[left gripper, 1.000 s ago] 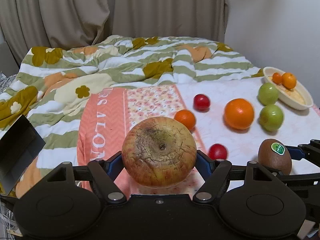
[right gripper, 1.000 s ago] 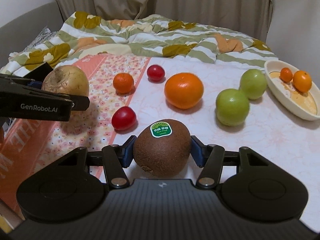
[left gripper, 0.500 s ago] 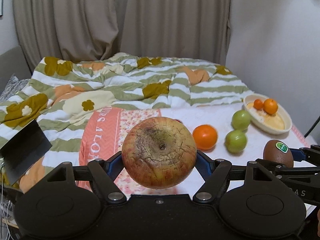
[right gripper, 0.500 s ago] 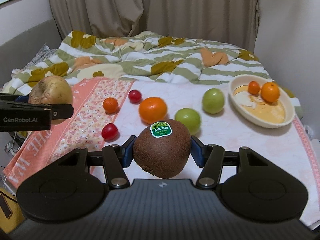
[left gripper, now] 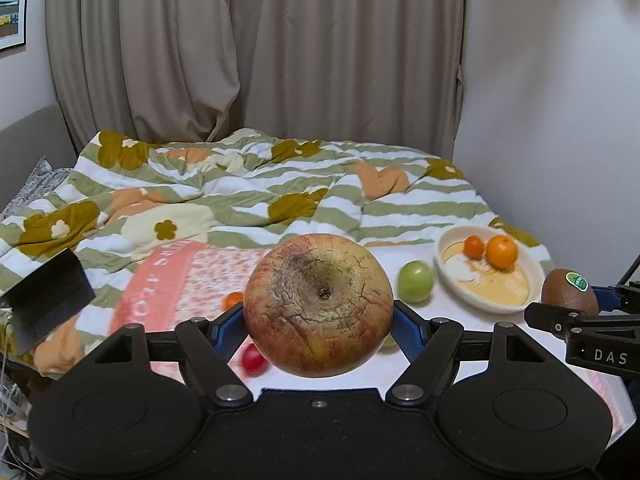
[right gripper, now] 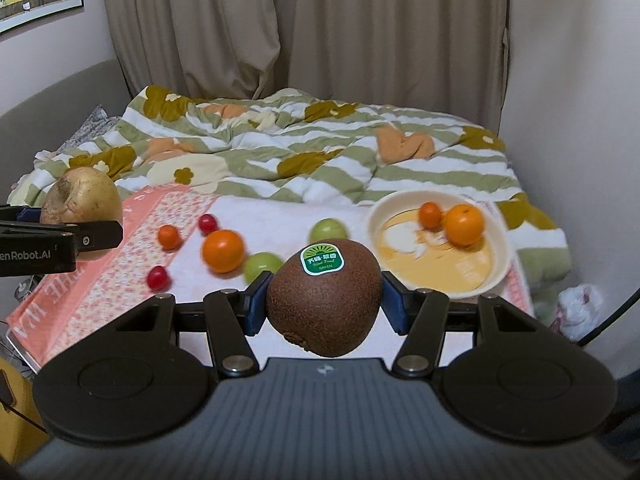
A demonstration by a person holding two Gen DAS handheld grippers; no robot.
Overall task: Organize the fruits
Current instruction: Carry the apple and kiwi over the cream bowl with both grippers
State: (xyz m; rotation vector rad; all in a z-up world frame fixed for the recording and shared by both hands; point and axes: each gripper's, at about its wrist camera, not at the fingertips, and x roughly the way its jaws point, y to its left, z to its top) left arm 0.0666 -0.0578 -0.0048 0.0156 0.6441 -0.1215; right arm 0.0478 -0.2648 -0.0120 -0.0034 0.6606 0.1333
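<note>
At the far left, the left tool [left gripper: 319, 322] clamps a large wrinkled apple [left gripper: 318, 305] between its blue pads, carried in the air above the pink patterned cloth [right gripper: 96, 276] that covers the near part of the bed. On that cloth lie two cherry tomatoes [right gripper: 159, 276], one near the front and one farther back, with a small mandarin [right gripper: 169, 237] between them. Just to the right, on the white part of the cover, sit a big orange [right gripper: 223, 250] and two green fruits [right gripper: 262, 265], one close behind the right tool and one farther back. The right tool [right gripper: 324, 306] grips a brown kiwi [right gripper: 323, 297] with a green sticker on top, also lifted clear of the bed. Farther right stands a cream bowl [right gripper: 500, 248] holding a small mandarin and a larger orange side by side. Behind everything spreads a green-striped flowered quilt [right gripper: 280, 148], and beige curtains [right gripper: 320, 28] hang at the back.
</note>
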